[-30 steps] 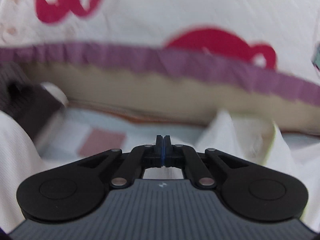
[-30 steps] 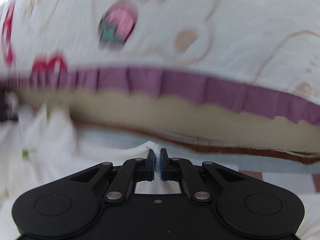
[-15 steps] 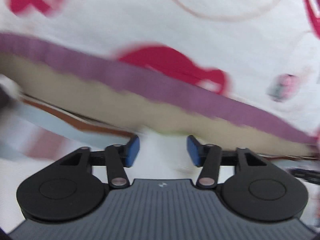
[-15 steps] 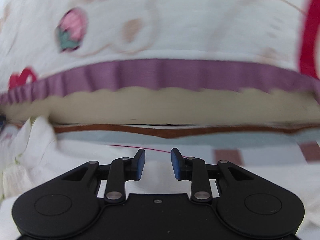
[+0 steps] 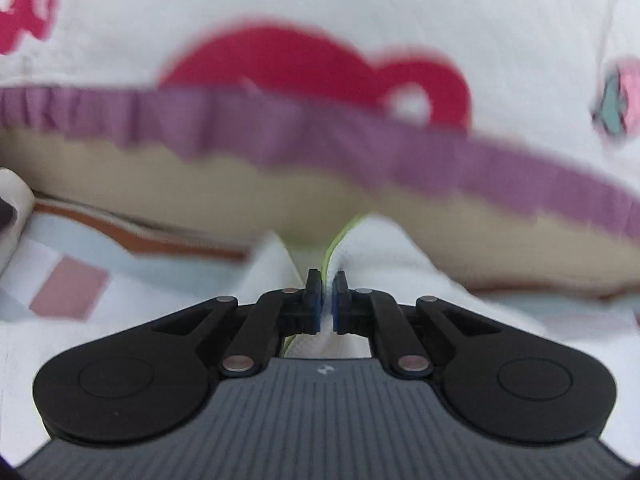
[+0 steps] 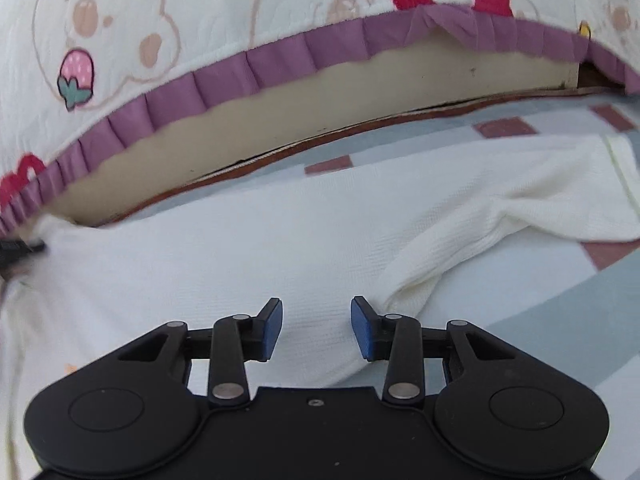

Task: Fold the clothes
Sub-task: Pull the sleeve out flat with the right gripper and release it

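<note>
The left gripper has its fingers nearly together, having just been closing, and they are clamped on a fold of the white garment; the cloth rises between the blue pads and runs away toward 12 o'clock, with a thin green seam along its edge. The right gripper has fingers standing well apart, having just been opening; nothing is pinched between them, and the white garment lies spread flat beneath and ahead of them, though whether the tips touch the cloth cannot be told.

The garment rests on a checked bedsheet of pale blue, white and dull red squares. Beyond it, toward 12 o'clock in both views, hangs a white quilt with a purple frill over a beige bed side.

The right wrist view alone shows the garment's full spread, with a sleeve-like part reaching toward 2 o'clock, and the quilt's bear and strawberry prints in sharp focus; the left gripper's black tip shows at 9 o'clock. The left wrist view, blurred, alone shows the clamped fold close up, a large red print on the quilt, and a pale rounded object at 9 o'clock that cannot be identified.
</note>
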Demonstrator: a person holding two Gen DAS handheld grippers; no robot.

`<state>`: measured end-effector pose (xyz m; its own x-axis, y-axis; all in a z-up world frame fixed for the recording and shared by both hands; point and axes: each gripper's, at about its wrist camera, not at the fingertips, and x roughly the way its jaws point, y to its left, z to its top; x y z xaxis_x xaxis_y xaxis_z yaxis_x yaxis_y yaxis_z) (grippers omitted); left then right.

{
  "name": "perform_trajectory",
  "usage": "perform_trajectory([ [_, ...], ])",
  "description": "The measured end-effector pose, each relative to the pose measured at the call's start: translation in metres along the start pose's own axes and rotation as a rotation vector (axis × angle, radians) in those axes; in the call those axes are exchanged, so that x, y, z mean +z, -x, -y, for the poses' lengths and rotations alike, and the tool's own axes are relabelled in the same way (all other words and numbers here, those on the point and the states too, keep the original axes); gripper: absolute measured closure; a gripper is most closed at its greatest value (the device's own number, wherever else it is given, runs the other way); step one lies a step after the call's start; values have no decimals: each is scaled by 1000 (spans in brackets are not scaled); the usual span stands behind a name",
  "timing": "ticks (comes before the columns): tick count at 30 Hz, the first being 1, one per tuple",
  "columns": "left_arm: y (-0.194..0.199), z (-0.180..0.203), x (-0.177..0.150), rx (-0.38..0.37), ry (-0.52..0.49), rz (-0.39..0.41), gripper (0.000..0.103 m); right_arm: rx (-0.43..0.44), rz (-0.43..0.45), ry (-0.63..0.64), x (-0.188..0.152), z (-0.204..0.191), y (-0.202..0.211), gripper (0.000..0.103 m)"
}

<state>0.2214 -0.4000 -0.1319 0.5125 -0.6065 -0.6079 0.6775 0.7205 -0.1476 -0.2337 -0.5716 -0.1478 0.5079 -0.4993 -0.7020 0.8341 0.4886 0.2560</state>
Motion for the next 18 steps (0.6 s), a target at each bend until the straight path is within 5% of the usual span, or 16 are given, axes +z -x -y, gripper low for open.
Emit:
perform_trajectory([
  [2,3,-1,-1,-16,14,3,64,0,3,20,-2,1,3,60],
  [7,27,8,-9,-109,1,13,52,-51,23,-44,-3,34,17,60],
  [9,36,11,-11,-171,21,-22,50,-103,34,-61,-5,54,27,59],
  [13,60,25,-13,-97,-49,-6,49,-146,39,-153,-9,108,53,59],
  [18,102,42,-38,-107,-134,28,52,-145,60,-217,-14,161,92,58],
])
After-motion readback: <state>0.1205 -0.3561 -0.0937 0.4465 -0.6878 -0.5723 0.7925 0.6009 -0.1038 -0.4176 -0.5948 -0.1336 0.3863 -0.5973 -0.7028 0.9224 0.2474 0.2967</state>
